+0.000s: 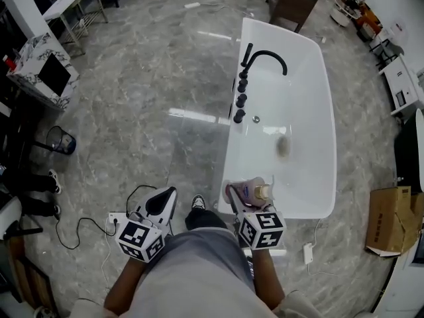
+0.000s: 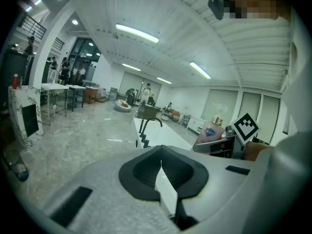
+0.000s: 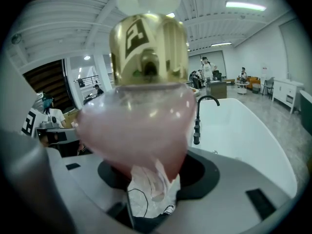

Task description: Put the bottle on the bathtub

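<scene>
While the right claw point(image 1: 244, 203) clamps the bottle point(image 1: 254, 191) over the tub point(image 1: 301, 207) rim just ahead, it is seemingly not yet set down; the left claw point(image 1: 168, 193) is closed, empty.

Big open lab or showroom hall: marble floor point(image 1: 146, 78), freestanding bathtub point(image 1: 311, 111) at 1 o'clock, work tables point(image 1: 69, 2) at 11, cardboard box point(image 1: 387, 220) at 4.

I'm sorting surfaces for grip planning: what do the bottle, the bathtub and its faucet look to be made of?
Bottle: probably translucent pink plastic, since light passes through its body. Its cap is shiny gold, either metal or metallised plastic.
Bathtub: smooth glossy white, acrylic or ceramic; the look doesn't settle which.
Faucet: matte black with no glare, likely coated metal.
</scene>
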A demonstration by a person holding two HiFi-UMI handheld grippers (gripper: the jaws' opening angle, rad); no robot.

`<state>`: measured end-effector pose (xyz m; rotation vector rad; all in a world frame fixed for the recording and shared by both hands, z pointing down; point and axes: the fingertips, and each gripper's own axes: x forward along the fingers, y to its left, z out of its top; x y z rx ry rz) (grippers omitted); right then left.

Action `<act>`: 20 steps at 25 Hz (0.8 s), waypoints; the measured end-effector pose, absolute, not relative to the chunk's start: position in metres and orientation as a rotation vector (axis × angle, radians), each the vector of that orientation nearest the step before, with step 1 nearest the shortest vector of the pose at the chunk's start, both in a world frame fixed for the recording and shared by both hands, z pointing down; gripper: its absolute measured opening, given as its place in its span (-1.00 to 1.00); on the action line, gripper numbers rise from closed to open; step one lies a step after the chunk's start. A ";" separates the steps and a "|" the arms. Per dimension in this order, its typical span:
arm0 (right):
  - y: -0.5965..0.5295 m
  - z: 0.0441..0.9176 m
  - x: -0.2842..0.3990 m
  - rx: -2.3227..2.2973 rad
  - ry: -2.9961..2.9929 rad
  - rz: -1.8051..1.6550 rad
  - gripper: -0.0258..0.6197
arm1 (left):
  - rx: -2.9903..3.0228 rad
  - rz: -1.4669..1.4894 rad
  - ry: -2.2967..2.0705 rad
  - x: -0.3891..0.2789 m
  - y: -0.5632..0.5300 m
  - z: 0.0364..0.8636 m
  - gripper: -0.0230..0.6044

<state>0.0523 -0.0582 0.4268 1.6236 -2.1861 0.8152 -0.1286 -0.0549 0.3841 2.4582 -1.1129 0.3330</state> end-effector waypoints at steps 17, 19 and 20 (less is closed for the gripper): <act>-0.113 0.473 0.097 1.629 -2.115 0.822 -0.22 | 2.439 0.389 -1.052 -0.087 -0.097 0.398 -0.90; -0.114 0.481 0.099 1.634 -2.101 0.831 -0.22 | 2.429 0.395 -1.057 -0.090 -0.097 0.400 -0.91; -0.114 0.484 0.099 1.637 -2.097 0.837 -0.22 | 2.423 0.399 -1.059 -0.092 -0.098 0.400 -0.90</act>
